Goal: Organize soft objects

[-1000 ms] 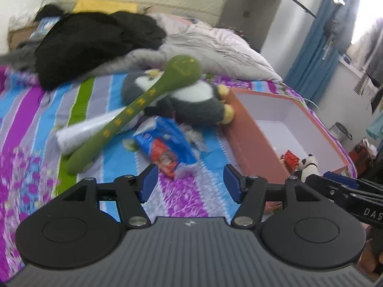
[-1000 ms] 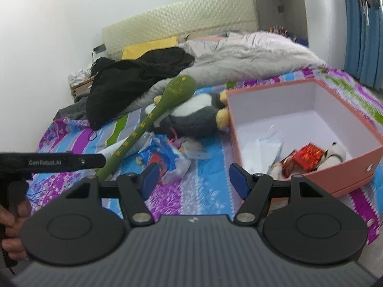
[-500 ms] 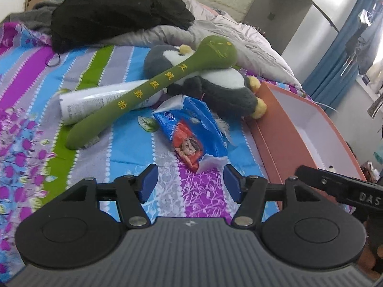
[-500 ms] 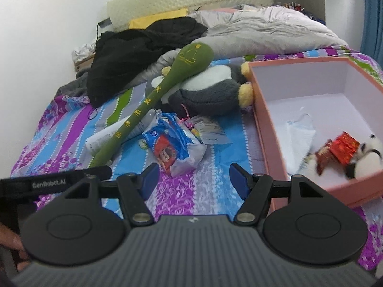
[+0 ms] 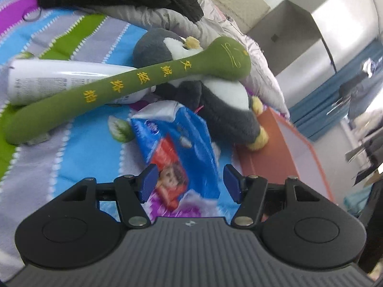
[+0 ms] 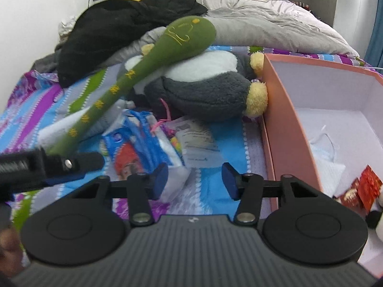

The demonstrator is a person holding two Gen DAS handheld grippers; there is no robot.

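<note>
On the striped bed (image 5: 71, 148), the left gripper (image 5: 190, 183) stands wide around a blue packet (image 5: 177, 143). The right gripper (image 6: 195, 180) is closing on nothing. Far behind, a green stick (image 5: 134, 81) lies across a penguin (image 6: 203, 98), beside the box (image 6: 287, 124).

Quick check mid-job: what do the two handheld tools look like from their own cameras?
Both match. The left tool and right tool each have a dark grey ribbed body, two round black discs at its sides, black linkage arms with silver rivets, and blue fingertip pads. A small pale logo sits at the body's top centre. No cables or sleeves show.
</note>
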